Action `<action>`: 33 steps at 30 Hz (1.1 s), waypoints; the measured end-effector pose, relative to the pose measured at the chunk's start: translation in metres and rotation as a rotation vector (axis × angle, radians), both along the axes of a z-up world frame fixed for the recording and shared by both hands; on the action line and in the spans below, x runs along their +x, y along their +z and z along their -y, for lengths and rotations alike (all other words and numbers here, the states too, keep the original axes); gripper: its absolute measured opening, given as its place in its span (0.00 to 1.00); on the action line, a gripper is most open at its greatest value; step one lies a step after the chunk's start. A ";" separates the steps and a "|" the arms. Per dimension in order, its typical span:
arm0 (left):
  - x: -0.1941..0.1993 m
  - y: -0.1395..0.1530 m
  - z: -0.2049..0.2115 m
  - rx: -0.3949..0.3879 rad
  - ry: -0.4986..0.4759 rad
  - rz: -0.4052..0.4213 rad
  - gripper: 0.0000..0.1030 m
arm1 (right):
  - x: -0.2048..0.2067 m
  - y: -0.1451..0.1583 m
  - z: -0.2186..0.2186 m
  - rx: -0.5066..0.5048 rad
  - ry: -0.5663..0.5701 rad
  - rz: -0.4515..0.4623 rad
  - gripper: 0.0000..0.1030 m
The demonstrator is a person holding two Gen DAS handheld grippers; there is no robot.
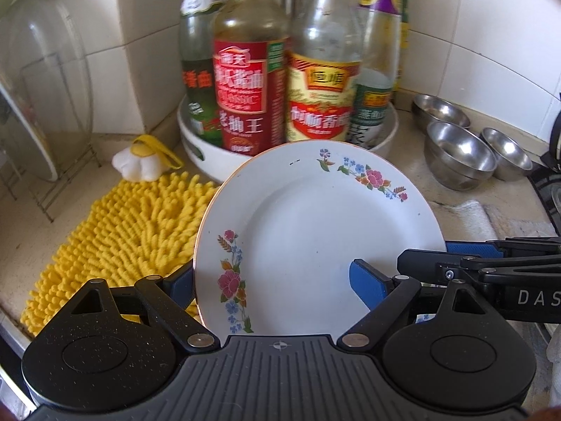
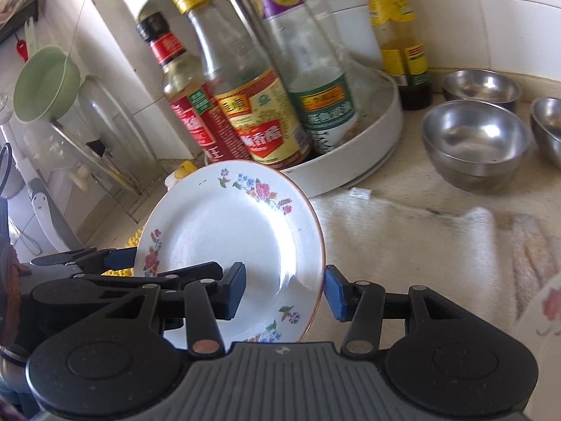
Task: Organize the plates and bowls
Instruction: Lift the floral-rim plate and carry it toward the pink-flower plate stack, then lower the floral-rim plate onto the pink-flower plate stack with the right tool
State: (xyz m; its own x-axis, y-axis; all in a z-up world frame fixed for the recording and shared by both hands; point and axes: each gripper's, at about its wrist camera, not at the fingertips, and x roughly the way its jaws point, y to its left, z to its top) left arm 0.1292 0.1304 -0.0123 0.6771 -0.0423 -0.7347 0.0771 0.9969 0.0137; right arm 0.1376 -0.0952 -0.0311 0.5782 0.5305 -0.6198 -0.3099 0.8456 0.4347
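Blue pads of the left gripper [image 1: 277, 280] straddle the plate's [image 1: 315, 231] edge, which it appears to clasp; the right gripper [image 2: 285, 293] straddles the opposite rim, pads spread. Only the left view shows the yellow mat [image 1: 126, 231]; only the right shows a second plate [image 2: 547, 315]; bottles [image 1: 245, 87] and steel bowls [image 1: 459, 151] crowd behind.

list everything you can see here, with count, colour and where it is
floral plate: one, white with flower sprays, tilted up between both grippers
steel bowls: three, silver, on the counter at right
sauce bottles: about six, mixed labels, mostly in the tray
round tray: one, white, by the tiled wall
chenille mat: one, yellow, on the counter at left
glass lid: one, clear, in a wire rack far left
second plate: one, partly seen, right edge
left gripper: black, blue pads, astride the plate's rim
right gripper: same, astride the opposite rim
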 end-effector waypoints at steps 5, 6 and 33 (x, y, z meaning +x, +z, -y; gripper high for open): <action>-0.002 0.003 0.018 0.012 -0.040 0.010 0.89 | -0.008 0.002 0.016 0.008 -0.039 0.002 0.49; -0.002 0.004 0.021 0.015 -0.047 0.011 0.89 | -0.009 0.002 0.019 0.009 -0.046 0.002 0.49; -0.014 0.006 0.109 0.029 -0.229 0.017 0.90 | -0.057 0.005 0.111 0.019 -0.249 -0.001 0.49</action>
State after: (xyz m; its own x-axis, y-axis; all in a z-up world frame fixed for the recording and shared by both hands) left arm 0.1149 0.0218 -0.0062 0.6649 -0.1756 -0.7260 0.3011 0.9525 0.0453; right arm 0.0803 -0.2058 -0.0264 0.6921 0.3836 -0.6114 -0.0927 0.8873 0.4518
